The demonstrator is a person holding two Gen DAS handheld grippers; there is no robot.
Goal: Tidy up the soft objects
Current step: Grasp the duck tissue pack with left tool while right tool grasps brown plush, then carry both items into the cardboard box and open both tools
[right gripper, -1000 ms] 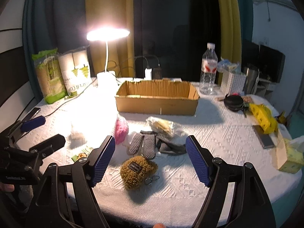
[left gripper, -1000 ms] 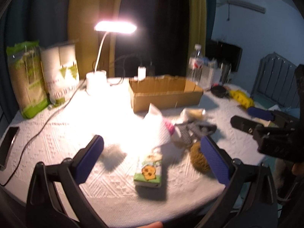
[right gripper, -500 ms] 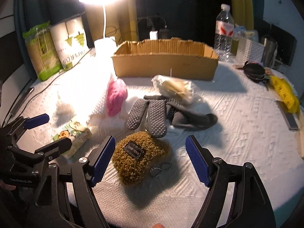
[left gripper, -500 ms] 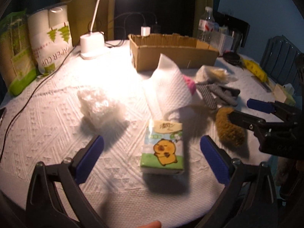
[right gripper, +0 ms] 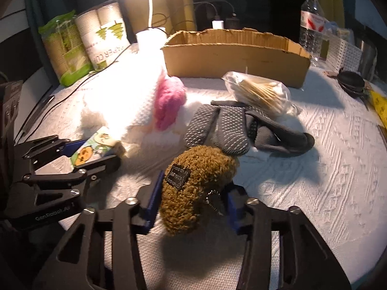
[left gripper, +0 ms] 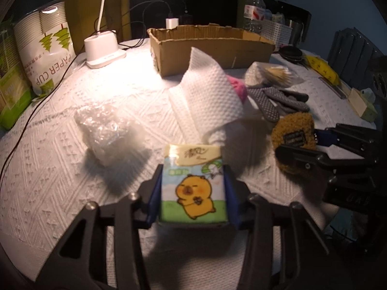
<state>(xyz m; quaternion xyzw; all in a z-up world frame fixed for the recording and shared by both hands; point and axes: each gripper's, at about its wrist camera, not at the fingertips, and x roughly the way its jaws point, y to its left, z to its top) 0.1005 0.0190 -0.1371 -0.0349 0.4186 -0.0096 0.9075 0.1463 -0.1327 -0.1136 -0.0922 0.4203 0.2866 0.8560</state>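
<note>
Now, left to right. Left gripper (left gripper: pixel 193 193) has just been closing; its blue pads squeeze the sides of the tissue pack (left gripper: pixel 194 188), which lies on the table (left gripper: pixel 60 181). Right gripper (right gripper: pixel 191 201) has likewise been closing and clamps the brown plush (right gripper: pixel 196 183), also on the cloth.

Risks, as I judge them: the pack may crumple and slide out when lifted; the plush's fur may give, or its dangling keyring (right gripper: pixel 214 200) snag.

Around: bubble wrap (left gripper: pixel 104 130) left of the pack, a loose paper towel (left gripper: pixel 208 96) just behind, gloves (right gripper: pixel 232 130) and a swab bag (right gripper: pixel 258 93) between plush and box (right gripper: pixel 234 55).
</note>
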